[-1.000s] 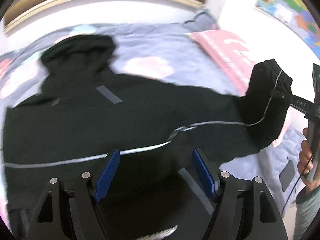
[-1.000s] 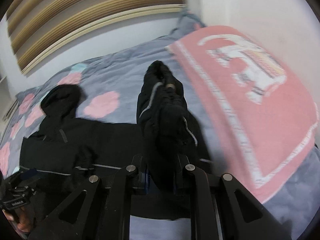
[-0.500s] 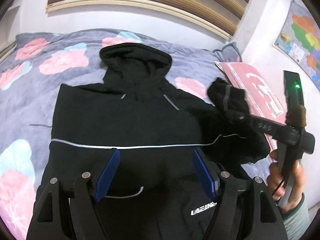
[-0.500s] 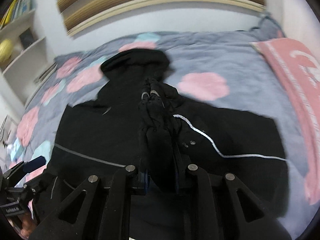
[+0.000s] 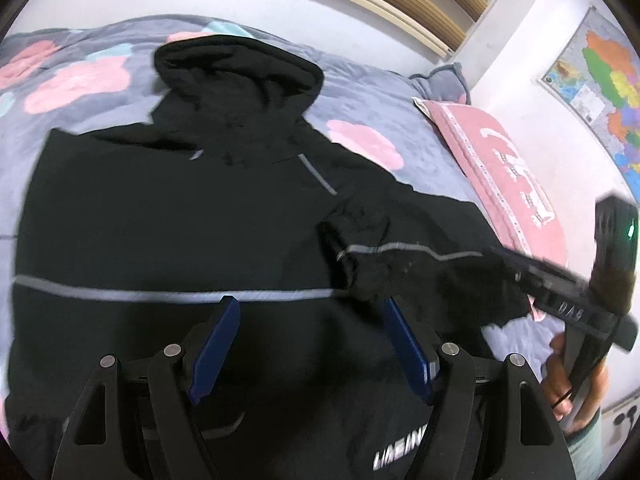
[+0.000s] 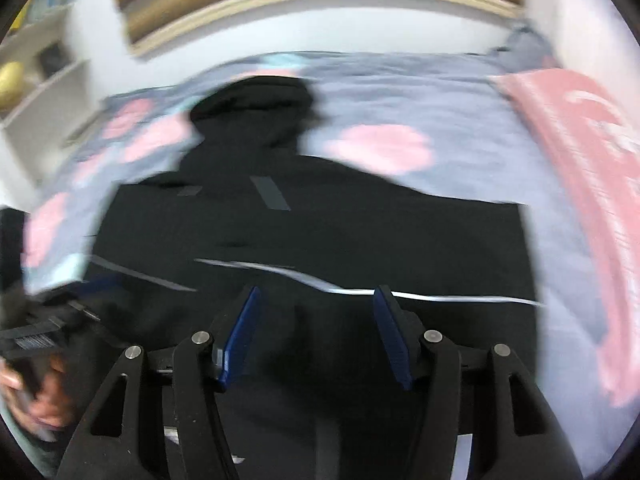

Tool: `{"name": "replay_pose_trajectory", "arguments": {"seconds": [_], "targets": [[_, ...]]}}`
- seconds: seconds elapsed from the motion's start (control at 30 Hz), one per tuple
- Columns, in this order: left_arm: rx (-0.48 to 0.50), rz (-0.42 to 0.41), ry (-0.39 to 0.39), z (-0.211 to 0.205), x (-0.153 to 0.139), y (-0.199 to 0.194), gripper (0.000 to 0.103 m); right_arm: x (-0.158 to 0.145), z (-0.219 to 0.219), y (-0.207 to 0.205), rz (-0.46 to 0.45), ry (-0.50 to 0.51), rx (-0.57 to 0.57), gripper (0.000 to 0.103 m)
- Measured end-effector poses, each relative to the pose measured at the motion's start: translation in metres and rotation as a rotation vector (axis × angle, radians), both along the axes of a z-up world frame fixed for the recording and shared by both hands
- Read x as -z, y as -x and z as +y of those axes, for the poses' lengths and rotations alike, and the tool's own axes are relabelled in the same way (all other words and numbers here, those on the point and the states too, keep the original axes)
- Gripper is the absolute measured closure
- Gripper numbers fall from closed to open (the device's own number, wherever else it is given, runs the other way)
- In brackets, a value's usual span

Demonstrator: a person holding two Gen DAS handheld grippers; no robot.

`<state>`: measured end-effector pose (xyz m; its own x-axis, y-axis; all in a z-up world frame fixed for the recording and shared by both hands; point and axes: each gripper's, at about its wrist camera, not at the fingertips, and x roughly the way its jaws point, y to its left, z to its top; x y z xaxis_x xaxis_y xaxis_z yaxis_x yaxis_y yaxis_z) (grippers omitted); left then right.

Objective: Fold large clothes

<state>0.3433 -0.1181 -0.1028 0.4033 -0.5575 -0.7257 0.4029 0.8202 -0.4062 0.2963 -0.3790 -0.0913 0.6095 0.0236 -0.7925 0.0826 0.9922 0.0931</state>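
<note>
Item: black hoodie (image 5: 168,216), flat on bed (image 5: 380,96), ahead of both jaws | right sleeve (image 5: 400,256) folded across chest | left gripper (image 5: 310,344) jaws wide, empty | right gripper (image 6: 316,332) jaws wide, empty | remaining, judged: other sleeve, body folds.

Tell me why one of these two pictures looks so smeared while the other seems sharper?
Right wrist view: heavy motion blur streaks the black hoodie and flowered quilt, though the right tool stays crisp. Left wrist view: sharper, only slight softness; the fisheye bends the walls, and the wall map curves at the edge.
</note>
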Motion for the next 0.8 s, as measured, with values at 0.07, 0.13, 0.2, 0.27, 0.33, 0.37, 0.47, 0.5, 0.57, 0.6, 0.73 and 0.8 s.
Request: {"name": "replay_pose_trajectory", "arguments": {"seconds": [0.07,0.13,0.2,0.27,0.33,0.37,0.47,0.5,0.57,0.6,0.73,0.8], "targets": [[0.008,0.024,0.02,-0.018,0.008,-0.014,0.028,0.02,-0.019,-0.002,0.04,-0.002,0.037,0.049],[-0.004,0.062,0.026,-0.036,0.021,-0.029,0.028,0.04,-0.028,-0.005,0.077,0.006,0.048,0.058],[-0.008,0.112,0.033,-0.051,0.036,-0.043,0.028,0.055,-0.032,-0.005,0.095,-0.013,0.053,0.058],[0.0,0.133,0.05,-0.059,0.045,-0.047,0.028,0.06,-0.04,-0.006,0.094,-0.034,0.055,0.058],[0.01,0.137,0.061,-0.068,0.048,-0.048,0.028,0.059,-0.04,-0.006,0.091,-0.034,0.054,0.058],[0.019,0.139,0.067,-0.07,0.049,-0.047,0.029,0.059,-0.039,-0.006,0.092,-0.027,0.052,0.058],[0.059,0.136,0.079,-0.082,0.046,-0.044,0.07,0.053,-0.035,-0.006,0.089,-0.02,0.044,0.058],[0.057,0.114,0.047,-0.087,0.042,-0.04,0.073,0.049,-0.033,-0.004,0.085,-0.03,0.036,0.058],[0.063,0.059,0.023,-0.087,0.03,-0.035,0.078,0.04,-0.031,0.002,0.072,-0.062,0.021,0.057],[0.065,0.028,0.027,-0.082,0.021,-0.031,0.079,0.034,-0.03,0.005,0.066,-0.085,0.01,0.053],[0.018,-0.038,0.055,-0.046,-0.012,-0.029,0.079,0.003,-0.024,0.014,0.001,-0.111,-0.005,0.05],[-0.013,-0.068,0.054,-0.019,-0.027,-0.029,0.079,-0.009,-0.021,0.014,-0.037,-0.103,-0.002,0.048]]}}
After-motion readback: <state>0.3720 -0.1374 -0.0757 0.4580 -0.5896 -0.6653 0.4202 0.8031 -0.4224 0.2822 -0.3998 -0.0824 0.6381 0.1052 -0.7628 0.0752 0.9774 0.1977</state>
